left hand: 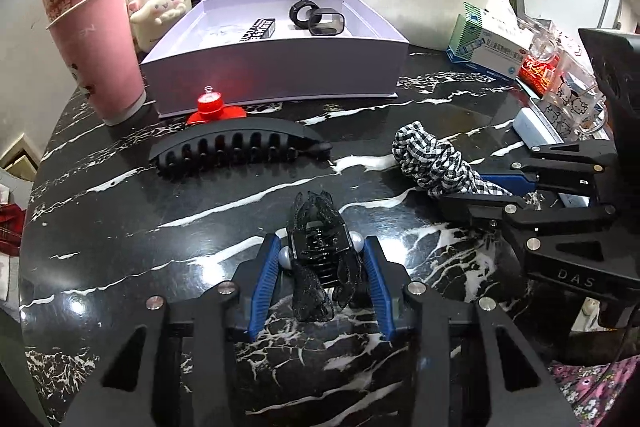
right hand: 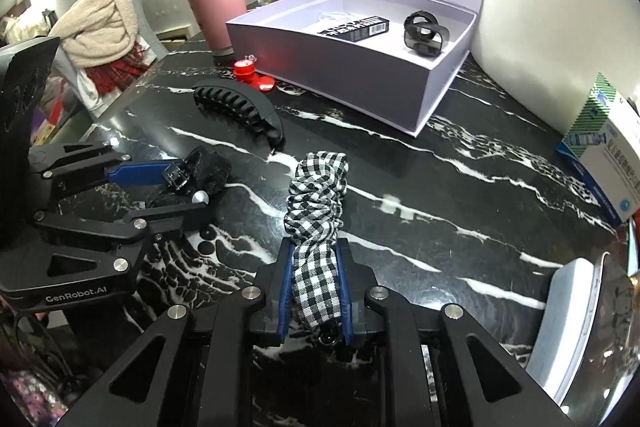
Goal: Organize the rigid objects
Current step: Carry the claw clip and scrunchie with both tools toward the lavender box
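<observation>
Blue-padded left gripper tilts down, pinching hair claw.

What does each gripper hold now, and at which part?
Left gripper: the black bow clip, jaws pressing on its pearl-tipped sides. Right gripper: the checked scrunchie, pinched at its near end.

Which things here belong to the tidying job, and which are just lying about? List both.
Job: small black hair clip in left gripper; checked scrunchie in right gripper; long black claw clip; red piece; open white box.

Lying about: pink cups, medicine box, glass mug.
</observation>
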